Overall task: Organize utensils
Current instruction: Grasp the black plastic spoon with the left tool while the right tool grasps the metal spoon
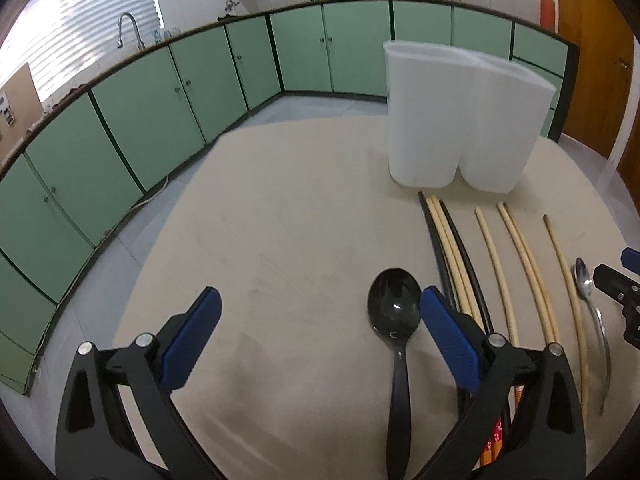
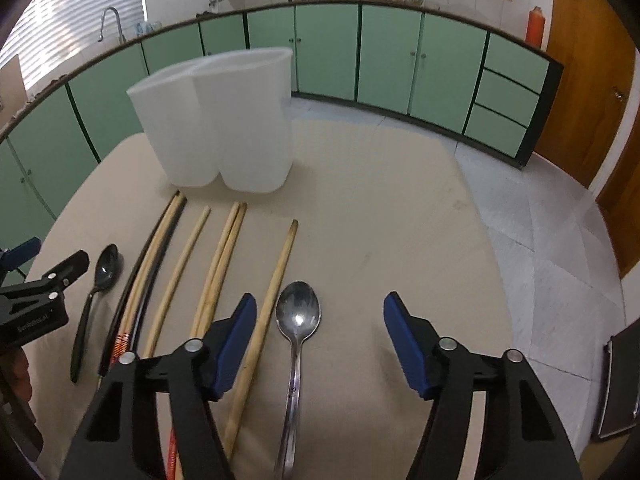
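The left gripper (image 1: pixel 320 316) is wide apart and holds nothing – the black spoon (image 1: pixel 394 306) lies on the table (image 1: pixel 280 220) between its fingers. The right gripper (image 2: pixel 320 320) is apart too, with the metal spoon (image 2: pixel 298 312) lying between its fingers, not squeezed. Chopsticks (image 2: pixel 224 248) lie beside the spoons, near the white holder (image 2: pixel 216 120)

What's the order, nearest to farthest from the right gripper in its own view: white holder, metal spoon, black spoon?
1. Metal spoon: lies between the open fingers of the right gripper.
2. Black spoon: off to the left, past the chopsticks.
3. White holder: at the table's far end, upper left.
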{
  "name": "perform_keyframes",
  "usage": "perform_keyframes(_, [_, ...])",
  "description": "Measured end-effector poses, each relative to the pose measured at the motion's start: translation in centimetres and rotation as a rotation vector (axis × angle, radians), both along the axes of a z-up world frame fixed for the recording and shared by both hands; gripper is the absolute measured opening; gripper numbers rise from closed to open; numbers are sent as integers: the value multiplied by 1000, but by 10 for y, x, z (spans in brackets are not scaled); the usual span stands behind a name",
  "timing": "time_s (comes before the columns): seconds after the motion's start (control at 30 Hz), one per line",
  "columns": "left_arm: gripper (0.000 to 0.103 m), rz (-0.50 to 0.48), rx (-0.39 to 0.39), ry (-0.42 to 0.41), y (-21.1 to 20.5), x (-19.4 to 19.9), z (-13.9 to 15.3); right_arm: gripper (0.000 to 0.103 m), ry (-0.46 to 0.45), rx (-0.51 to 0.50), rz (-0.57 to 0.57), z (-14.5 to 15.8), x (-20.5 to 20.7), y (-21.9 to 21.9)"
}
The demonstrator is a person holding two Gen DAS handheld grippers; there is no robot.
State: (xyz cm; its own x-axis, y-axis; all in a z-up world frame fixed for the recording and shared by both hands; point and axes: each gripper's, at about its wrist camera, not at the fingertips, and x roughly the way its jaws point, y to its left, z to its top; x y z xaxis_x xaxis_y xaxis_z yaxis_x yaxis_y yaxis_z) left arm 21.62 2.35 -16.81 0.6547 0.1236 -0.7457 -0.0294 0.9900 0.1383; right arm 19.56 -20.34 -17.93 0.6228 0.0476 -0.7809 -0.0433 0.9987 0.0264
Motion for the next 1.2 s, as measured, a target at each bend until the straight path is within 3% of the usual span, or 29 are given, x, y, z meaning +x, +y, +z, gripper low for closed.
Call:
perform_keyframes(0.2, [82,5,-23,46,-3,9,-13,54,42,3,12,-14,10,2])
perform_keyframes(0.63, [82,6,-48,94,-15,21,-26,50,66,3,29,-21,24,0])
perform_keyframes(1.2, [84,8,-53,141,-18,40,-20,49,94,-17,20,-20,32,2])
